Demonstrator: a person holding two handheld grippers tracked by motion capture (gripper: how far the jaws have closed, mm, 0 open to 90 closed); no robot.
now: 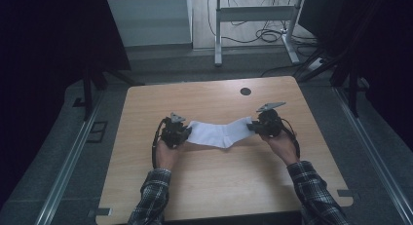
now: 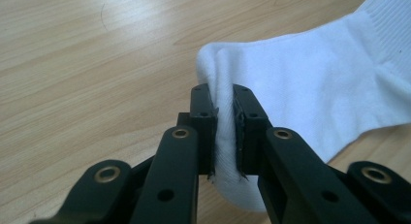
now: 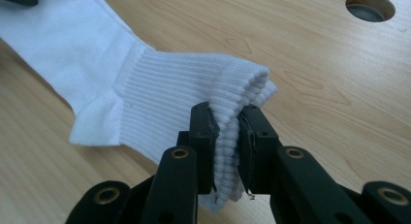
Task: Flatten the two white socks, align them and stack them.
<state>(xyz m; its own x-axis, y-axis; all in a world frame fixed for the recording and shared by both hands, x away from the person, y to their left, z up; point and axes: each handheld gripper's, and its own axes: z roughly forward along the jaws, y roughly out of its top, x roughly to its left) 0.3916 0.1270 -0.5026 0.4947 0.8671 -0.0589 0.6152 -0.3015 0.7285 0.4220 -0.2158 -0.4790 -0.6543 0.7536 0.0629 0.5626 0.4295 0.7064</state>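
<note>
High view shows a white sock [image 1: 221, 133] stretched between the two grippers over the middle of the wooden surface [image 1: 209, 181], sagging slightly at its midpoint, where it seems to touch or nearly touch the wood. The left gripper [image 1: 184, 136] has its fingers [image 2: 203, 117] pinched narrow on the toe end, cloth bunched between the pads. The right gripper [image 1: 252, 126] has its fingers [image 3: 201, 129] clamped the same way on the ribbed cuff, which is folded over on itself between them. Both grips take only a small bite of fabric near each end, so the likeliest trouble, as I judge it, is a slip: pull the two hands further apart and the stretchy knit could creep out of one pair of pads, most likely at the thick cuff, dropping that end. Uneven pulling could also twist the sock or leave it crumpled when laid down. Around the sock the wood is bare, with plenty of room to the near side and toward the far edge. A round cable hole [image 1: 245, 91] sits far right of the cuff, well apart from it, but worth avoiding when setting the sock down. Left and right edges of the surface lie well beyond each hand.
</note>
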